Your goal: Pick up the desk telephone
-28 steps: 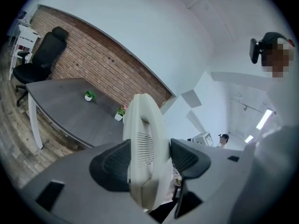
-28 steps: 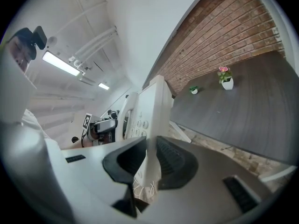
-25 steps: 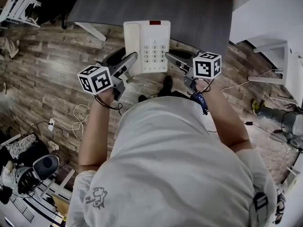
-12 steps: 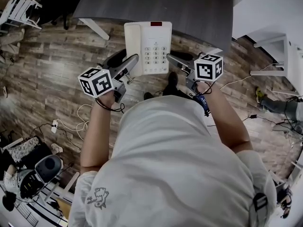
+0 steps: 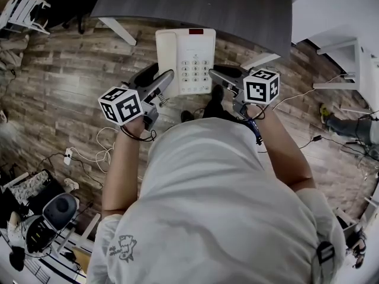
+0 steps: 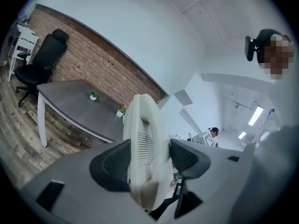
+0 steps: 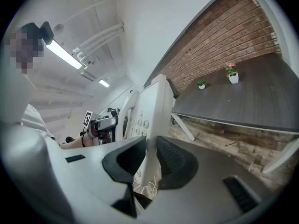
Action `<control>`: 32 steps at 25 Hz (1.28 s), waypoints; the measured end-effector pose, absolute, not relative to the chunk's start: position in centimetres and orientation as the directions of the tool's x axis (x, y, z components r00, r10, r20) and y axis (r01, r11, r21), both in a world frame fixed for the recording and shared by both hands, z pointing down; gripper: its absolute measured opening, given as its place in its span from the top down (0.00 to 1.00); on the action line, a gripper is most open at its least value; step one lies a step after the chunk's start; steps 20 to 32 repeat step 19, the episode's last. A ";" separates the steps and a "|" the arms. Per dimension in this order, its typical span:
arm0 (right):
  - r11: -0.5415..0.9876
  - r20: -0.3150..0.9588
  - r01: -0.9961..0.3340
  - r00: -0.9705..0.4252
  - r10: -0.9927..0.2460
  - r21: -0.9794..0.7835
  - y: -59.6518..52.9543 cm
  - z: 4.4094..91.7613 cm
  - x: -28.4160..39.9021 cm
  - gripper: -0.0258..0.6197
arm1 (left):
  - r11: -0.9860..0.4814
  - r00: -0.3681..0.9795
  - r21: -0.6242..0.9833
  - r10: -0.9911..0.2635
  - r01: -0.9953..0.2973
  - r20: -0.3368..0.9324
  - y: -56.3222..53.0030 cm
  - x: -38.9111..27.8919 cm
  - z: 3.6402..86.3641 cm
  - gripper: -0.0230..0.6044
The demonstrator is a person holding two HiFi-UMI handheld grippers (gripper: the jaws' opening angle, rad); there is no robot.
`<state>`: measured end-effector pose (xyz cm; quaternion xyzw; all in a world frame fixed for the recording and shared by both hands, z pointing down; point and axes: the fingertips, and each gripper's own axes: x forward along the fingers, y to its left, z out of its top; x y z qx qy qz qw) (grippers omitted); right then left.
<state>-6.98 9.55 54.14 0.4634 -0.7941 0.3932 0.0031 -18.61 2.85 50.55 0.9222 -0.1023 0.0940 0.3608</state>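
Note:
The white desk telephone point(image 5: 185, 58) hangs in the air over the wooden floor, just off the near edge of the grey desk point(image 5: 195, 5). My left gripper point(image 5: 166, 80) is shut on its handset side point(image 6: 145, 148), the dark pads pressing from both sides. On the opposite side, my right gripper point(image 5: 214, 76) is shut on the thin keypad edge point(image 7: 148, 115). The keypad and the red strip face up in the head view. A coiled cord dangles under the phone in the right gripper view.
Small potted plants point(image 6: 94, 96) point(image 7: 231, 73) stand on the desk. A black office chair point(image 6: 42, 62) is at the desk's far end. White furniture point(image 5: 349, 58) stands to the right. Cables and a power strip point(image 5: 89, 154) lie on the floor at left.
Both grippers have carried the telephone back from the desk toward the person; it now hangs mostly over the floor instead of overlapping the desktop. The grips are unchanged.

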 end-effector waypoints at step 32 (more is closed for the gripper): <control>0.248 0.384 -0.753 -0.554 -0.738 -0.610 9.6 54.0 -6.8 0.84 | -0.718 0.965 0.653 -0.104 -0.241 0.242 2.8 -18.4 50.7 0.52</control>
